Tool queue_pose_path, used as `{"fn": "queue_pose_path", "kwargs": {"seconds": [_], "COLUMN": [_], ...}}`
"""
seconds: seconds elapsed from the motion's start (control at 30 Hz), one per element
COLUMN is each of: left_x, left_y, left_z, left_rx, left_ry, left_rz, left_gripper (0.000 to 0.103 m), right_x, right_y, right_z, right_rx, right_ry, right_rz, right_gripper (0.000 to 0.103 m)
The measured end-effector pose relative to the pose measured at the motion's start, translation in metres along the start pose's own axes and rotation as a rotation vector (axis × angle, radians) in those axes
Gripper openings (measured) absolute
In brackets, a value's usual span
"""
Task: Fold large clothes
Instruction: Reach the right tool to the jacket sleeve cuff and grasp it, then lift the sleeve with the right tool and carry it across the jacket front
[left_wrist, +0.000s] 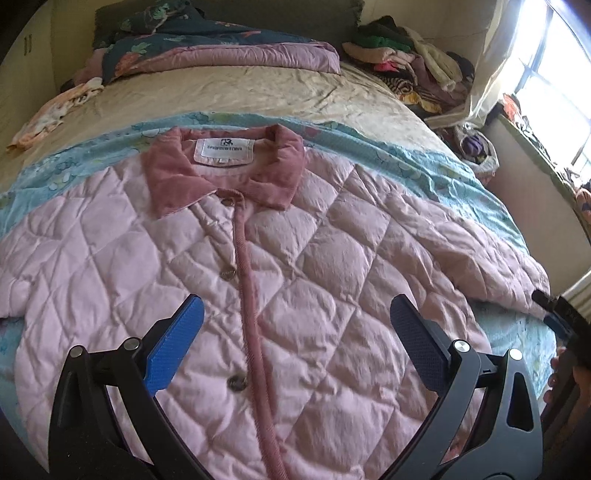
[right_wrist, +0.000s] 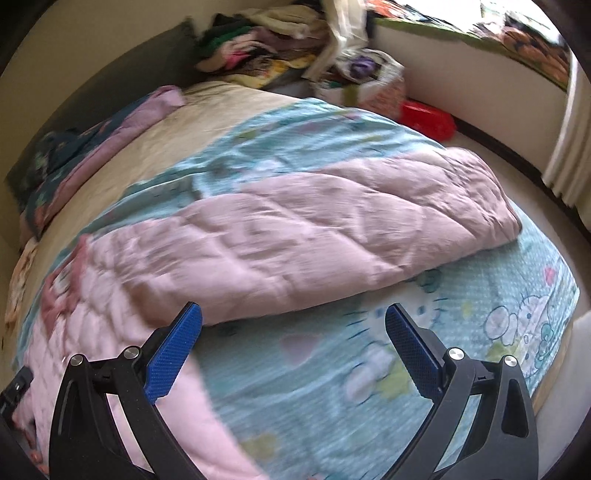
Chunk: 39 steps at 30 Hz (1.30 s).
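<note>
A pink quilted jacket (left_wrist: 295, 258) lies face up and buttoned on a light blue cartoon-print sheet (left_wrist: 424, 162) on the bed. Its darker pink collar (left_wrist: 221, 173) points away from me. My left gripper (left_wrist: 295, 314) is open and empty, hovering over the jacket's front near the button placket. My right gripper (right_wrist: 293, 321) is open and empty, above the sheet just below the jacket's spread right sleeve (right_wrist: 332, 221). The sleeve's cuff (right_wrist: 491, 192) lies near the bed's edge. The right gripper also shows at the left wrist view's right edge (left_wrist: 554, 310).
A folded floral quilt (left_wrist: 207, 48) lies at the head of the bed. A pile of clothes (left_wrist: 406, 62) sits at the far right corner. A small peach garment (left_wrist: 55, 110) lies at the left. A red container (right_wrist: 428, 118) stands on the floor by the wall.
</note>
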<state>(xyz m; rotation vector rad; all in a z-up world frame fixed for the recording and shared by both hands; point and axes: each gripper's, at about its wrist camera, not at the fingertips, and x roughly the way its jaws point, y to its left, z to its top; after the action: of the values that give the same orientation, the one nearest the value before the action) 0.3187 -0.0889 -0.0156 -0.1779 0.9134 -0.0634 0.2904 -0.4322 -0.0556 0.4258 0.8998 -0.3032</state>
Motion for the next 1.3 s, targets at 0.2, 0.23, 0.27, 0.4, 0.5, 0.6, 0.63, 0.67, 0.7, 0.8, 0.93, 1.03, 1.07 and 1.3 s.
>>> {"fn": "queue_pose_path", "kwargs": {"seconds": [0.2, 0.23, 0.27, 0.4, 0.5, 0.6, 0.63, 0.67, 0.7, 0.8, 0.93, 1.03, 1.07, 1.3], "left_x": [0.025, 0.031, 0.036, 0.049, 0.055, 0.061, 0.062, 0.063, 0.064, 0.064, 0.057, 0.049, 0.047, 0.022], "left_y": [0.000, 0.001, 0.003, 0.008, 0.009, 0.011, 0.012, 0.012, 0.013, 0.014, 0.015, 0.013, 0.013, 0.015], "left_z": [0.015, 0.017, 0.020, 0.025, 0.029, 0.034, 0.035, 0.036, 0.037, 0.038, 0.038, 0.039, 0.040, 0.049], "left_rx": [0.000, -0.002, -0.006, -0.022, -0.017, -0.024, -0.025, -0.025, -0.025, -0.031, -0.033, -0.019, -0.016, -0.020], "left_ry": [0.007, 0.018, 0.030, 0.049, 0.048, 0.056, 0.057, 0.056, 0.055, 0.055, 0.057, 0.044, 0.040, 0.005], "left_rz": [0.055, 0.064, 0.067, 0.061, 0.069, 0.070, 0.070, 0.070, 0.070, 0.066, 0.045, 0.046, 0.047, 0.047], "left_gripper": [0.095, 0.095, 0.095, 0.095, 0.095, 0.095, 0.095, 0.095, 0.095, 0.095, 0.095, 0.095, 0.095, 0.095], "right_x": [0.028, 0.033, 0.037, 0.056, 0.066, 0.071, 0.072, 0.074, 0.076, 0.075, 0.066, 0.052, 0.042, -0.021], "right_y": [-0.055, -0.064, -0.071, -0.108, -0.132, -0.150, -0.156, -0.162, -0.168, -0.184, -0.189, -0.181, -0.175, -0.107], "right_z": [0.016, 0.018, 0.020, 0.026, 0.030, 0.035, 0.038, 0.040, 0.041, 0.043, 0.047, 0.051, 0.053, 0.079], "right_rx": [0.176, 0.210, 0.234, 0.374, 0.462, 0.522, 0.539, 0.562, 0.590, 0.656, 0.623, 0.553, 0.509, 0.194], "right_ry": [0.020, 0.025, 0.028, 0.046, 0.027, -0.013, -0.032, -0.040, -0.046, -0.089, -0.148, -0.188, -0.216, -0.351], "right_rz": [-0.032, -0.036, -0.036, -0.023, -0.025, -0.018, -0.011, 0.003, 0.020, 0.068, 0.064, 0.077, 0.085, 0.097], "right_gripper": [0.099, 0.099, 0.099, 0.099, 0.099, 0.099, 0.099, 0.099, 0.099, 0.092, 0.050, 0.037, 0.033, 0.026]}}
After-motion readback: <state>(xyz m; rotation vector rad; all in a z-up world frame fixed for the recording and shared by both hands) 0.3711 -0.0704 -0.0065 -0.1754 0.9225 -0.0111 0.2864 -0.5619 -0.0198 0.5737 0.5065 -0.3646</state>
